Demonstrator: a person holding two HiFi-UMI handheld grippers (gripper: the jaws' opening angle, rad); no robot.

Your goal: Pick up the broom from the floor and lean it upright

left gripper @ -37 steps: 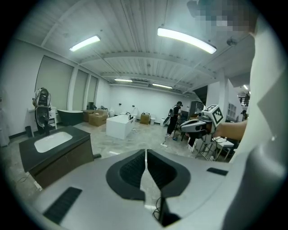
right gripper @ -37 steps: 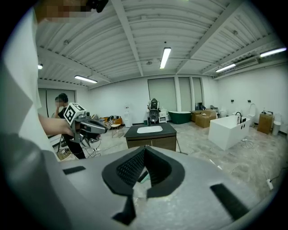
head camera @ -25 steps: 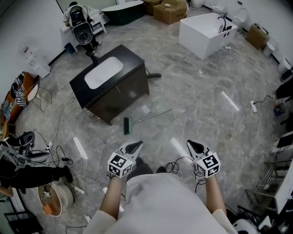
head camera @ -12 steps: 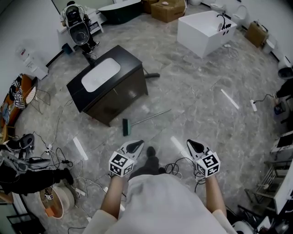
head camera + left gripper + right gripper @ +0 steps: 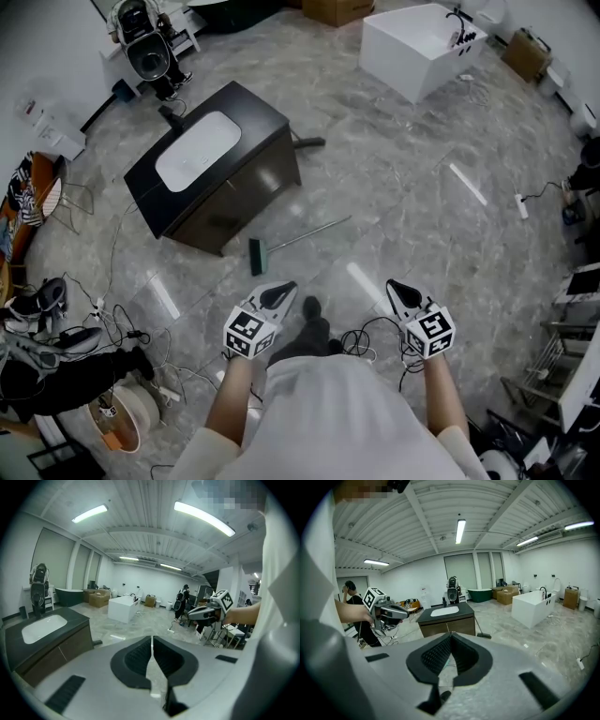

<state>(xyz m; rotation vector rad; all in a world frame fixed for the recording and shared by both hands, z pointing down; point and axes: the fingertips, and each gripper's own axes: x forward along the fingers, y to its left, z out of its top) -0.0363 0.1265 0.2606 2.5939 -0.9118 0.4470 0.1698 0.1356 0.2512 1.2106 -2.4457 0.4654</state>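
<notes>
The broom (image 5: 298,238) lies flat on the marble floor, its dark green head (image 5: 255,256) toward the cabinet and its thin metal handle running up to the right. Both grippers are held in front of the person's body, short of the broom and apart from it. My left gripper (image 5: 285,290) is shut and empty, a little below the broom head. My right gripper (image 5: 394,285) is shut with nothing in it, farther right. In the left gripper view the jaws (image 5: 152,644) meet; in the right gripper view the jaws (image 5: 450,641) meet too. The broom does not show in either gripper view.
A dark cabinet (image 5: 234,192) with a white basin stands just beyond the broom. A dark long-handled tool (image 5: 311,142) lies by its far corner. A white tub (image 5: 412,52) is at the back right. Cables (image 5: 112,319) and gear crowd the left side; a cable (image 5: 361,337) lies near the feet.
The person has stepped forward: cabinet and broom have slid down the head view toward the grippers, and a shoe now shows between the hands. Both grippers stay shut.
</notes>
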